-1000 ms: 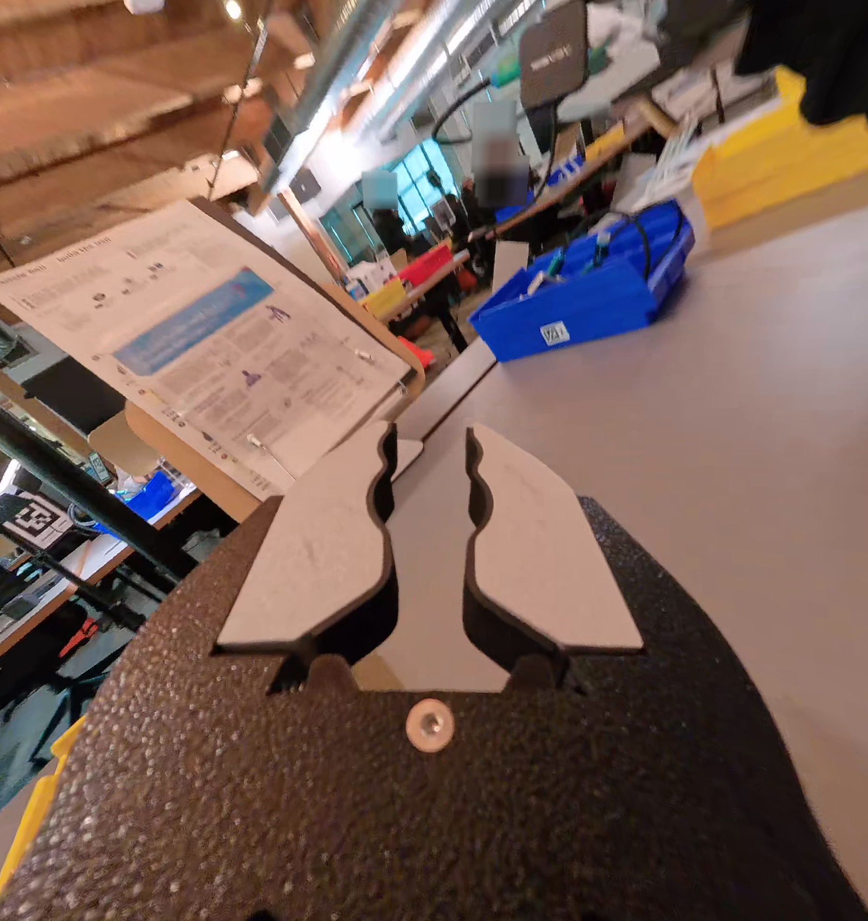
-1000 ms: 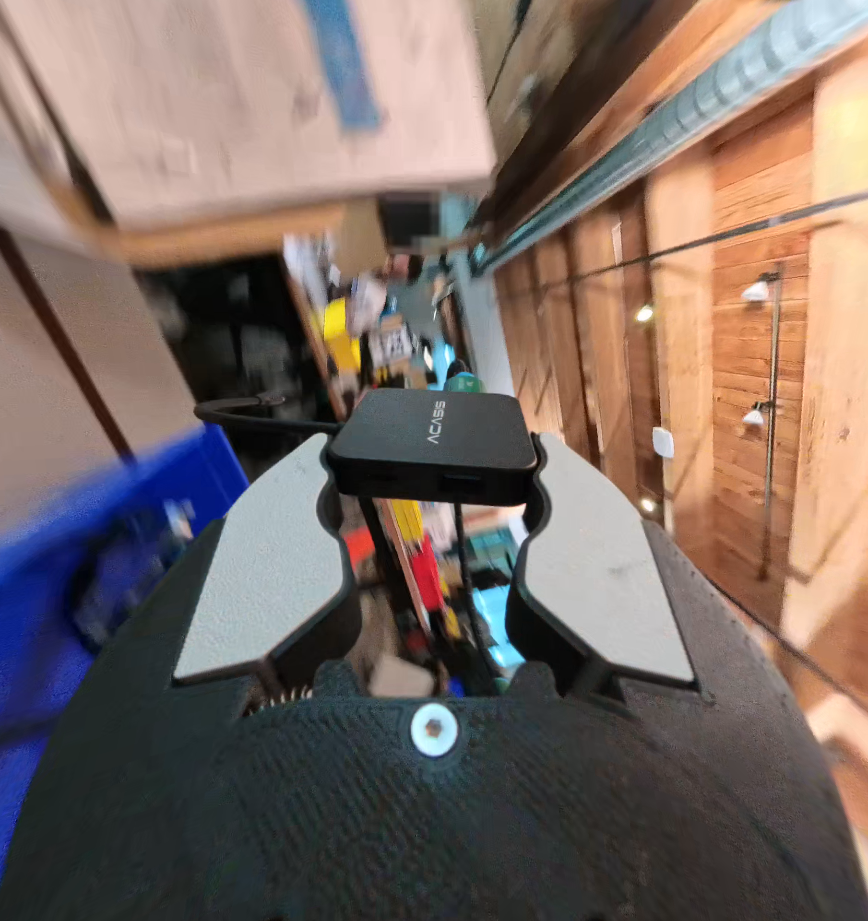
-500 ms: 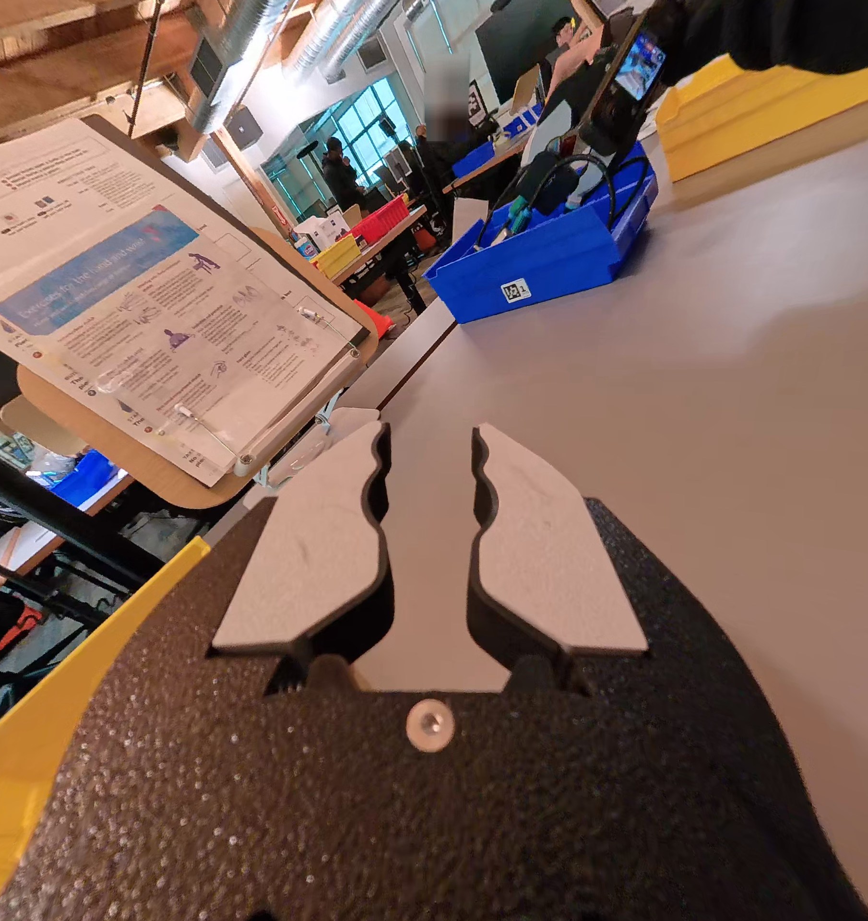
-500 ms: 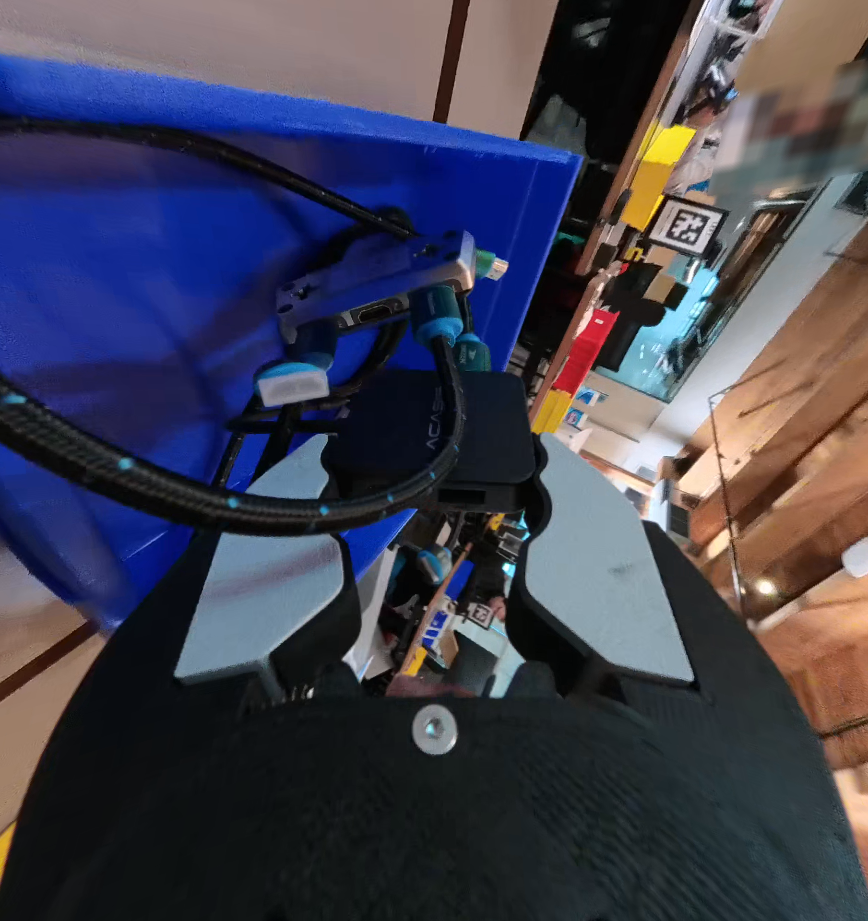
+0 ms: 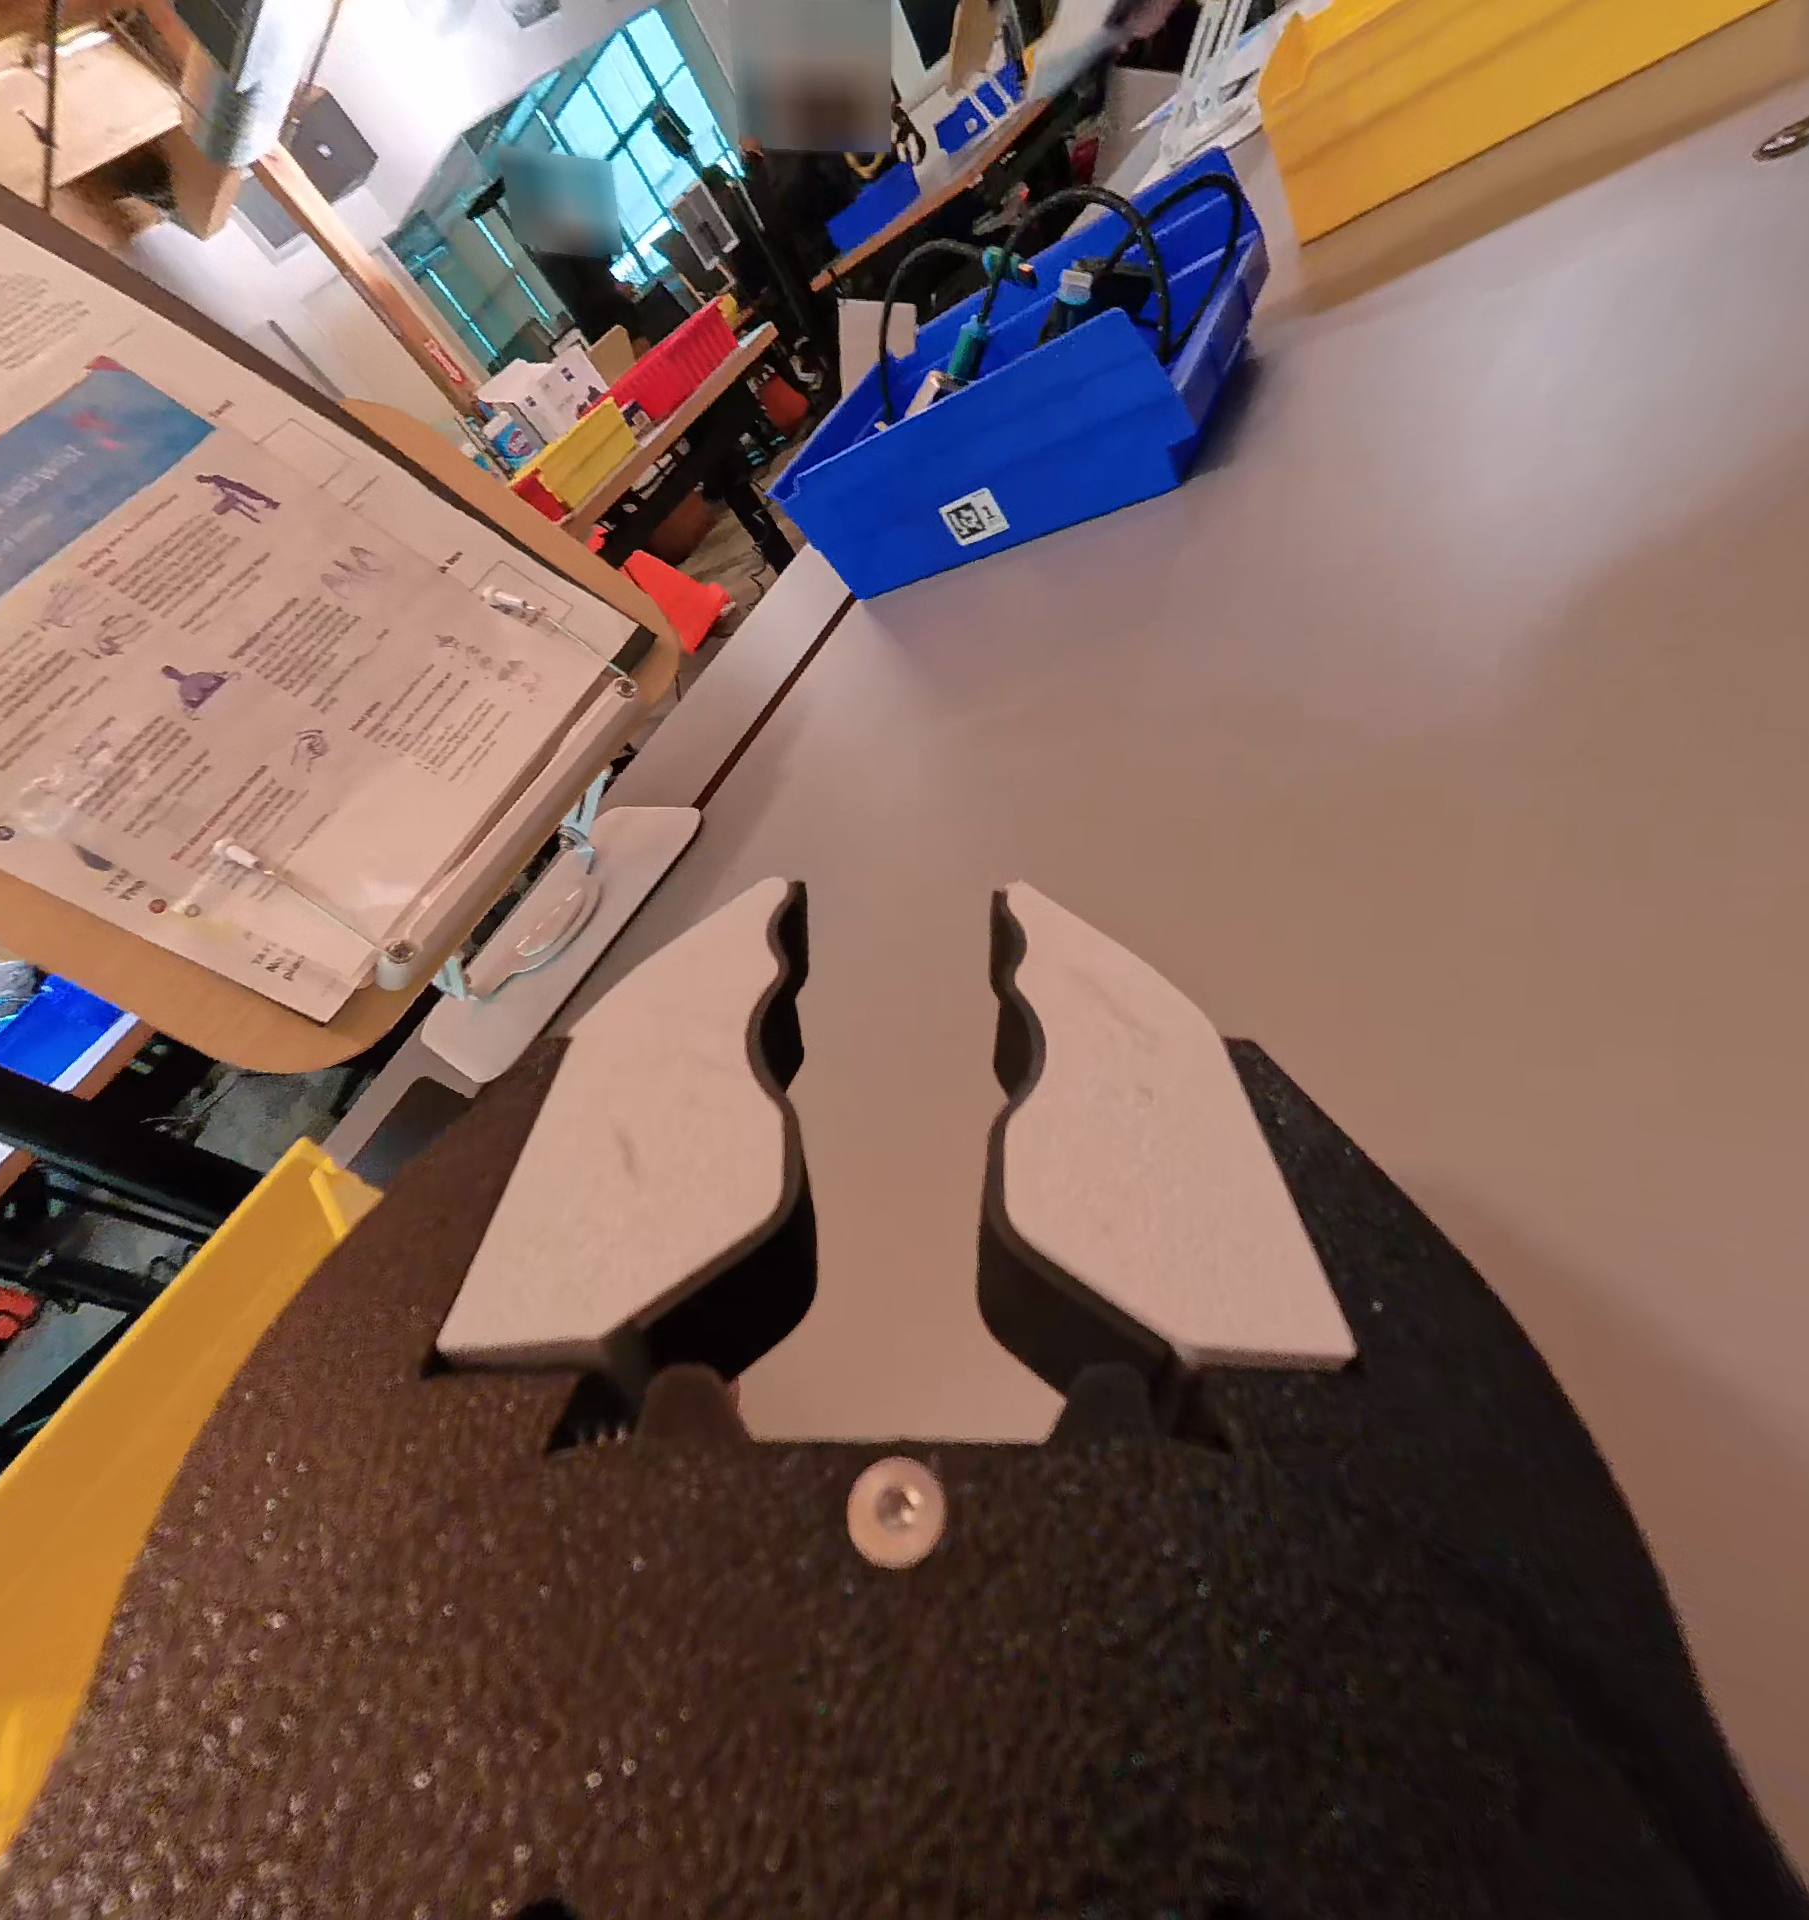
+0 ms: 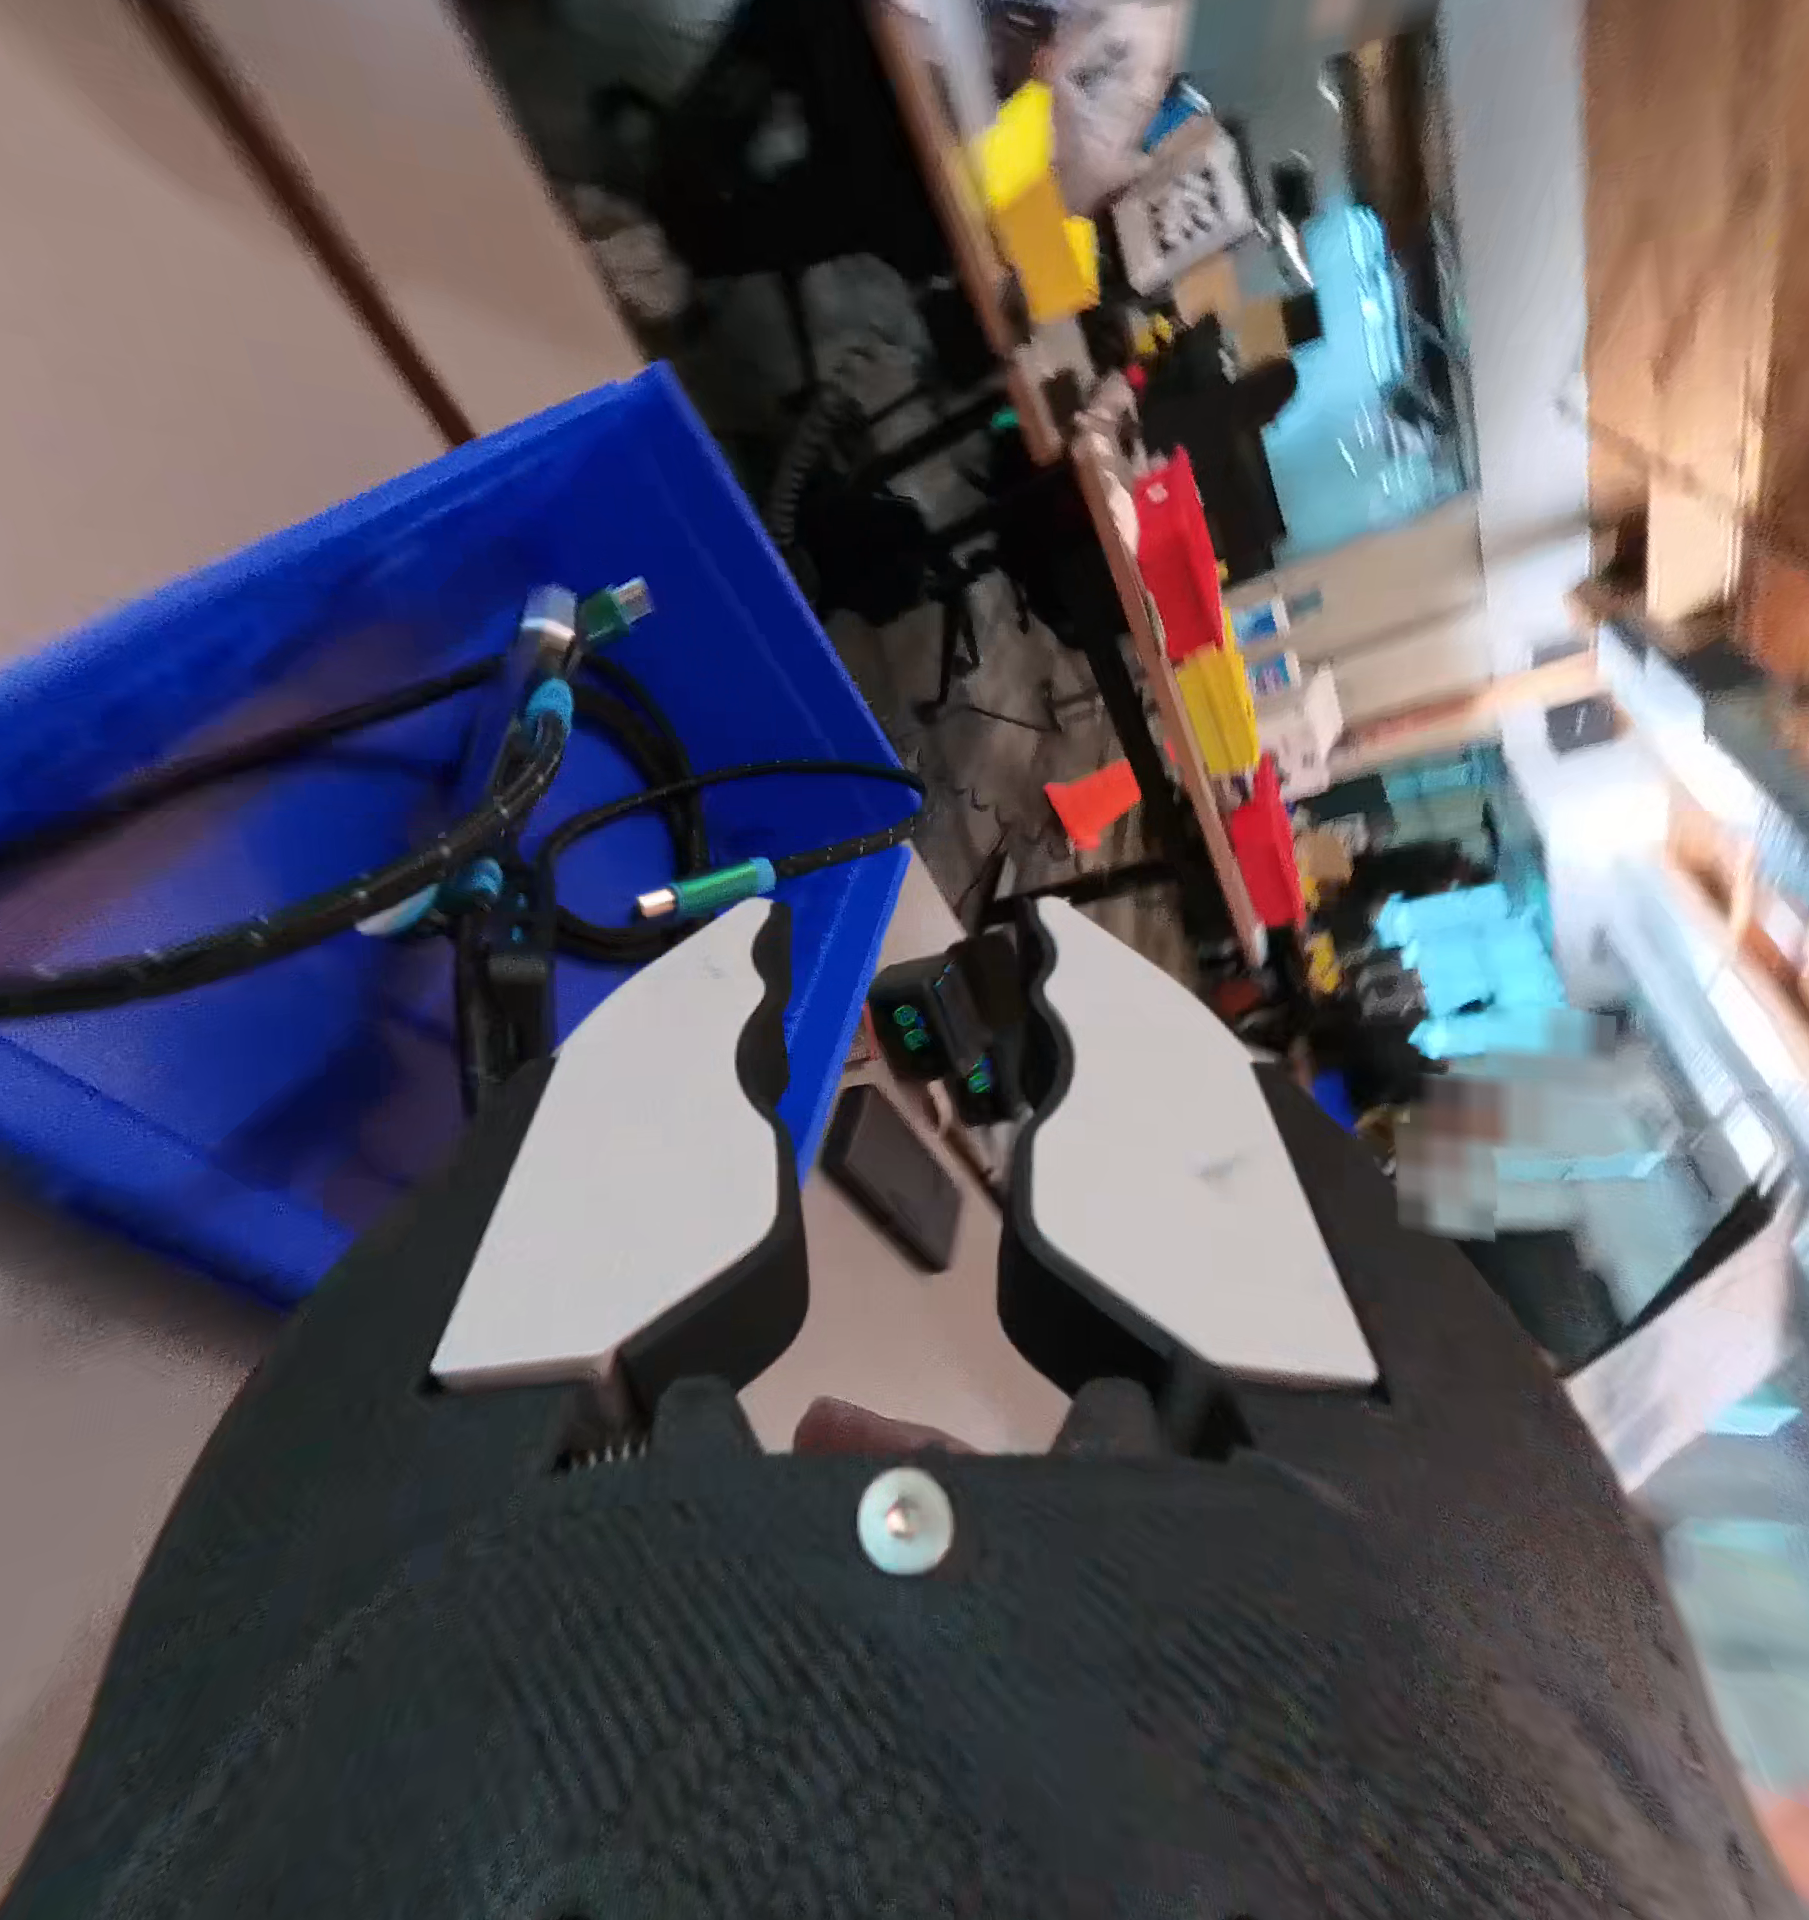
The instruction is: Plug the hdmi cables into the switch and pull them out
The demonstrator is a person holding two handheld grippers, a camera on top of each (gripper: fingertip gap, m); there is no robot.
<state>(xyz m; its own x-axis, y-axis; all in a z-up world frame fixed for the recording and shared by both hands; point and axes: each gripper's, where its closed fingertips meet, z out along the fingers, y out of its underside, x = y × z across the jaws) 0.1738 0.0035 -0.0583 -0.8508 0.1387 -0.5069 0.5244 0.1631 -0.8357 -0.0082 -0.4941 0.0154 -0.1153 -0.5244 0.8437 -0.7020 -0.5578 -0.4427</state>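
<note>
In the left wrist view, the left claw [image 5: 895,920] hovers low over the grey bench [image 5: 1399,727], its fingers apart with nothing between them. A blue bin [image 5: 993,457] sits well ahead on the bench, black cables [image 5: 1139,223] looping up out of it. A tilted instruction sheet [image 5: 225,686] stands to the left.

In the right wrist view, the right claw [image 6: 900,925] is spread and empty beside the blue bin [image 6: 380,582]. The braided hdmi cables [image 6: 578,873] lie coiled inside the bin. The picture is blurred; a dark flat box [image 6: 895,1174] lies on the bench past the fingertips, possibly the switch.
</note>
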